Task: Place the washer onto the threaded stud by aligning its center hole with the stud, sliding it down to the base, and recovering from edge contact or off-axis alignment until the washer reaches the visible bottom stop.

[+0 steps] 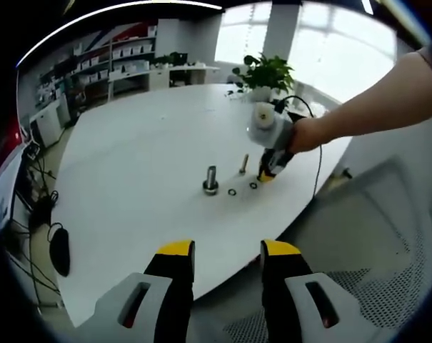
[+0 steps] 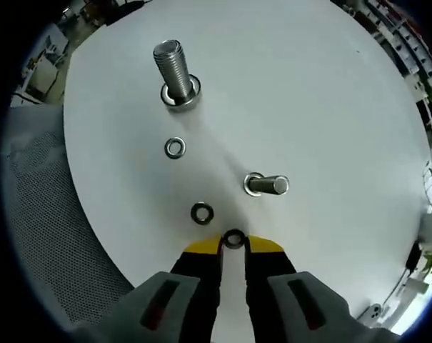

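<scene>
— Where is the washer [image 2: 233, 239] seen?
— In the right gripper view it is pinched between the yellow tips of the right gripper [image 2: 233, 244], whose jaws are clenched on its rim. Its hole faces the camera, and it is held just above the white bench [image 2: 330, 107].

— And the studs?
— The large threaded stud [image 2: 174, 70] is stood upright in its base nut at the far side, its long axis rising from the bench. A smaller stud [image 2: 269, 186] is seen nearer the washer, also upright. Two loose rings are laid flat: one [image 2: 201, 212] just beyond the jaw tips, another [image 2: 175, 148] between it and the large stud.

— The other tool?
— The left gripper [image 1: 228, 251] is held off the bench edge, jaws released and apart, nothing between them. A potted plant [image 1: 267, 73] is seen at the far side.
</scene>
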A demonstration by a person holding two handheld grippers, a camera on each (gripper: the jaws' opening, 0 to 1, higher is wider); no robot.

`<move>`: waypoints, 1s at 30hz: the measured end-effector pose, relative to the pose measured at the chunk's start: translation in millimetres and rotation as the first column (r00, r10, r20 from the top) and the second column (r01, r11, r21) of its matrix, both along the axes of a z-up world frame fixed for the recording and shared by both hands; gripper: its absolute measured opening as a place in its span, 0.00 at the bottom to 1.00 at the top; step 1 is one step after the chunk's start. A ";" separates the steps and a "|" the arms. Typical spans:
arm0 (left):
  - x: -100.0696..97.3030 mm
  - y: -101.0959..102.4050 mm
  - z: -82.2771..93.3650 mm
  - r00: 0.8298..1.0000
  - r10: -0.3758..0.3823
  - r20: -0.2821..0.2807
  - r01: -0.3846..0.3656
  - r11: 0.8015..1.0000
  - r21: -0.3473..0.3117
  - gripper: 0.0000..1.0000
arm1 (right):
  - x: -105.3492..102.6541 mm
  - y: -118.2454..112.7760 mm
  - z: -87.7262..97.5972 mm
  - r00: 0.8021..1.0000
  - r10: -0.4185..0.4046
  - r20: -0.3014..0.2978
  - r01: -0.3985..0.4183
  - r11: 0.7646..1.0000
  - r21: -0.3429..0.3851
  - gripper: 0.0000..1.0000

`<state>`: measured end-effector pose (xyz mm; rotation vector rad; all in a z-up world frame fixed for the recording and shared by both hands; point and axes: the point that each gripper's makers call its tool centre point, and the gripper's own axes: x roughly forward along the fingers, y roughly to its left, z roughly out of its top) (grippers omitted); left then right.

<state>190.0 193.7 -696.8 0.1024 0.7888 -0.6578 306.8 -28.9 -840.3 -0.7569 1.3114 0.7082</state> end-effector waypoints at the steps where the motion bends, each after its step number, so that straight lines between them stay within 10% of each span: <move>1: -0.7 -0.2 -1.0 1.000 -0.001 -0.007 0.001 1.000 0.001 0.35 | 0.4 -0.4 -0.3 1.000 -0.011 0.000 0.011 1.000 0.005 0.13; 30: -0.4 -0.9 -0.1 1.000 -0.005 -0.004 0.004 1.000 -0.006 0.35 | 24.6 -4.3 46.6 0.988 -0.123 0.091 0.108 0.982 0.155 0.13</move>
